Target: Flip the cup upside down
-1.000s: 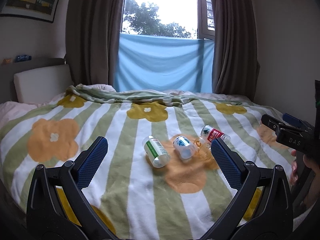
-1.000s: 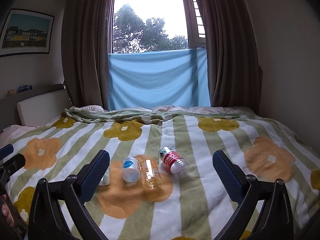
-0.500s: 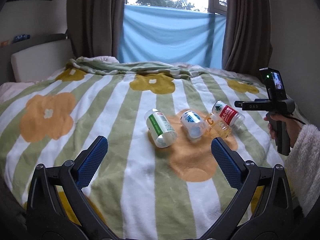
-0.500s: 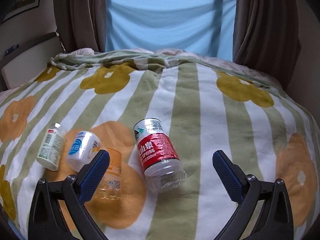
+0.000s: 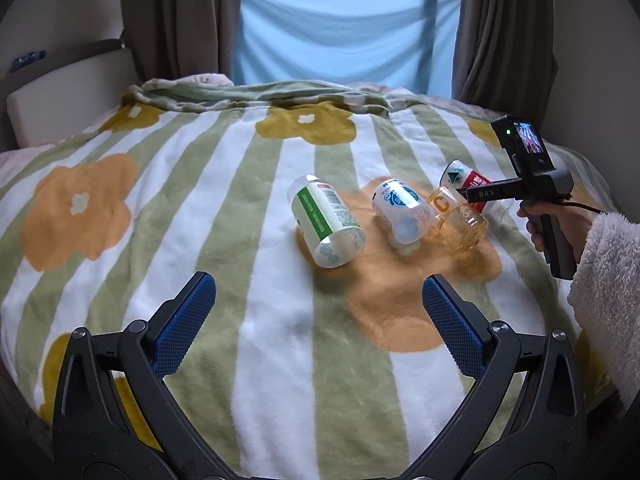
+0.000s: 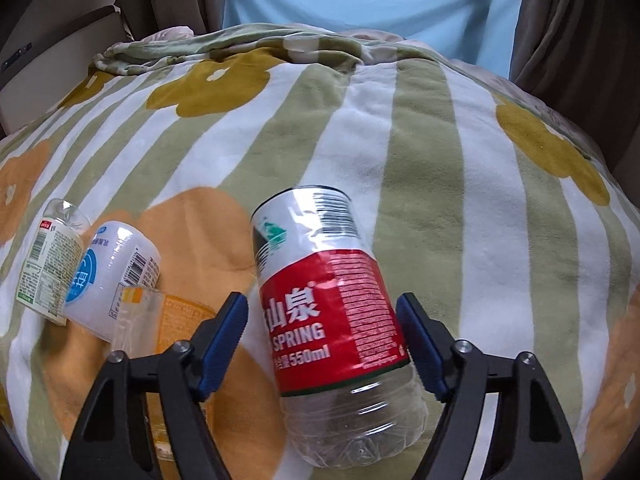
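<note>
Since the red-label cup (image 6: 332,320) lies lengthwise between your right tool (image 6: 322,332), it's nearer.
Both tools gape, ungripped; the left tool (image 5: 316,304) hangs well short of that cup.

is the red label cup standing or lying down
Lying down: the red label cup rests on its side on the blanket, between the right gripper fingers.

Right gripper (image 6: 322,320) jaws straddle the red-label cup (image 6: 332,312), small gaps both sides. Orange cup (image 6: 160,320) crowds its left finger, blue-label cup (image 6: 112,276) touching behind. Right of the red cup: bare blanket (image 6: 500,260). Left gripper (image 5: 318,304) over open blanket.
</note>
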`<action>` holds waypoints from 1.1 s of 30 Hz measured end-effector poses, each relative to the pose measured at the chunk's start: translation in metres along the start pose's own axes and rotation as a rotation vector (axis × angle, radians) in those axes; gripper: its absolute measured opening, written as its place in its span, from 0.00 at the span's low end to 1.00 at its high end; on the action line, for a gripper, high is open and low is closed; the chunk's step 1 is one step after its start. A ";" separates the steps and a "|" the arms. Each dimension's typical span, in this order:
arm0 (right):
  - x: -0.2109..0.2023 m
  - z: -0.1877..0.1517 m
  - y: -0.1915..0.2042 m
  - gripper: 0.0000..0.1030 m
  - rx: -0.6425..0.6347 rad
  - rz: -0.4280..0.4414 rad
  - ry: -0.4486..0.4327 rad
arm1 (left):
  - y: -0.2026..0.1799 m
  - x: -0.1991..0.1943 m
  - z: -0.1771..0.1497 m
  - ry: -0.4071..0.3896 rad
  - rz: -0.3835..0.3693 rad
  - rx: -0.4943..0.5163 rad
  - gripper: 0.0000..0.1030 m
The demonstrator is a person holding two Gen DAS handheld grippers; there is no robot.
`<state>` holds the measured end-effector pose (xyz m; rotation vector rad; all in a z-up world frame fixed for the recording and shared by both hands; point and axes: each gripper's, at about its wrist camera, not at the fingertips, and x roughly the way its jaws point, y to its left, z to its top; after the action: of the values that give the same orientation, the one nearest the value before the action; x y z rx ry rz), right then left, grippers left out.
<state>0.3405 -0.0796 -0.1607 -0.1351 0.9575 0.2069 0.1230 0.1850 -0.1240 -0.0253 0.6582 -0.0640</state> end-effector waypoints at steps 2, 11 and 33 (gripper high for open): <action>0.001 0.001 -0.003 0.62 0.012 -0.007 0.006 | 0.001 0.001 -0.001 0.008 -0.007 -0.002 1.00; -0.054 0.002 -0.003 0.60 0.038 -0.010 -0.068 | 0.012 -0.020 0.001 -0.025 -0.022 -0.002 1.00; -0.096 -0.114 0.177 0.60 -0.094 0.220 0.024 | 0.063 -0.091 -0.023 -0.082 -0.033 0.057 1.00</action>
<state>0.1549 0.0575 -0.1502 -0.1187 0.9869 0.4535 0.0399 0.2540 -0.0896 0.0161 0.5743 -0.1127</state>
